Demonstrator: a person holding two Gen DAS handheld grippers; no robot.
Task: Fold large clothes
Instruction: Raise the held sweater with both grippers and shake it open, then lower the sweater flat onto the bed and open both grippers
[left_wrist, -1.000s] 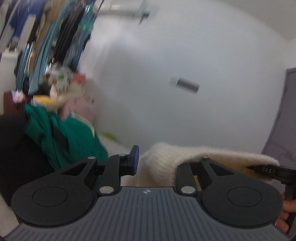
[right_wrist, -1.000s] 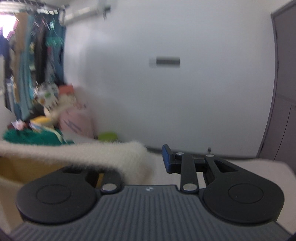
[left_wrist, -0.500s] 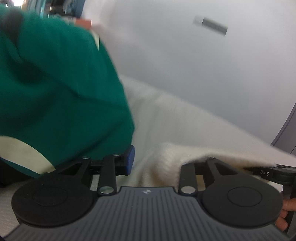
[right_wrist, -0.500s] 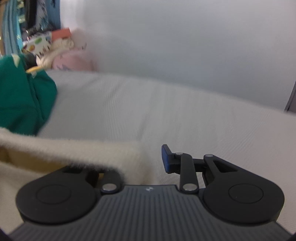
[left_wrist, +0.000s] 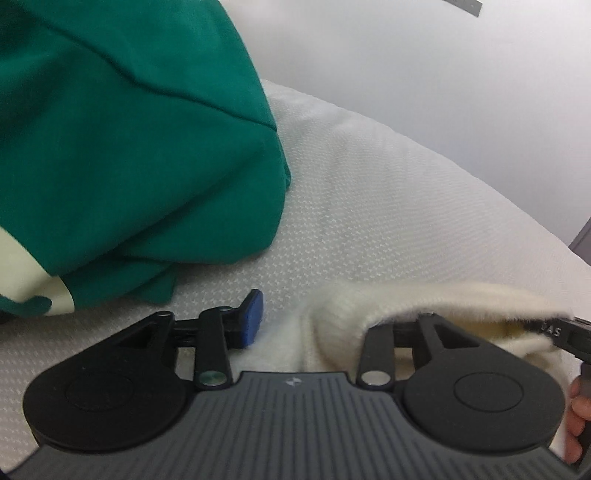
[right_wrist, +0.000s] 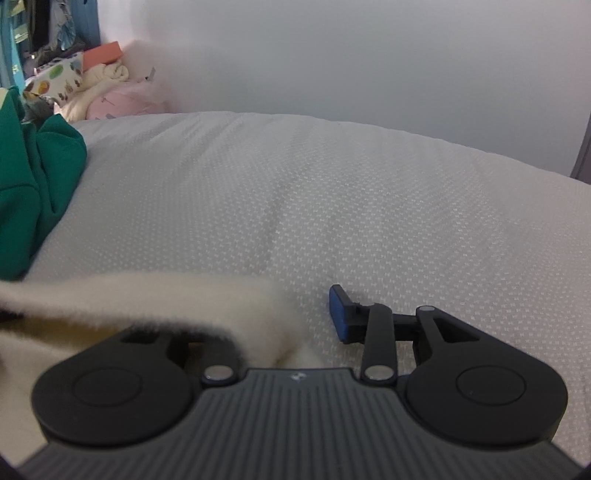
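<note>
Your cream fleece garment (left_wrist: 424, 306) lies low on the bed (left_wrist: 388, 206), strung between your two tools. It is thick and fuzzy, with a rolled, rounded edge and a yellower inner side showing under the fold.

In the left wrist view the fleece drapes over the right-hand finger of your left tool (left_wrist: 332, 325) and hides its pad; the blue pad (left_wrist: 253, 319) on the other finger stands clear of the cloth, with bare bedding in the gap. The jaws have just been opening, and the tool stands apart, with no pad seen pressing on the fleece. At the right edge this view also catches the tip of your other tool and part of your hand (left_wrist: 576, 421).

The right wrist view gives the mirror case: the fleece (right_wrist: 147, 299) covers the left-hand finger of your right tool (right_wrist: 295, 321), and its blue pad (right_wrist: 338, 314) is free, off the cloth. These jaws too have just been opening and stand apart.

The bed cover is white with a fine woven dot pattern, softly mounded. A smooth green garment (left_wrist: 129, 147) with a pale band is heaped toward the bed's left side, close beside the left tool. Only the right view shows the far corner: a pile of soft things (right_wrist: 96, 88) against the plain white wall (right_wrist: 369, 55).
</note>
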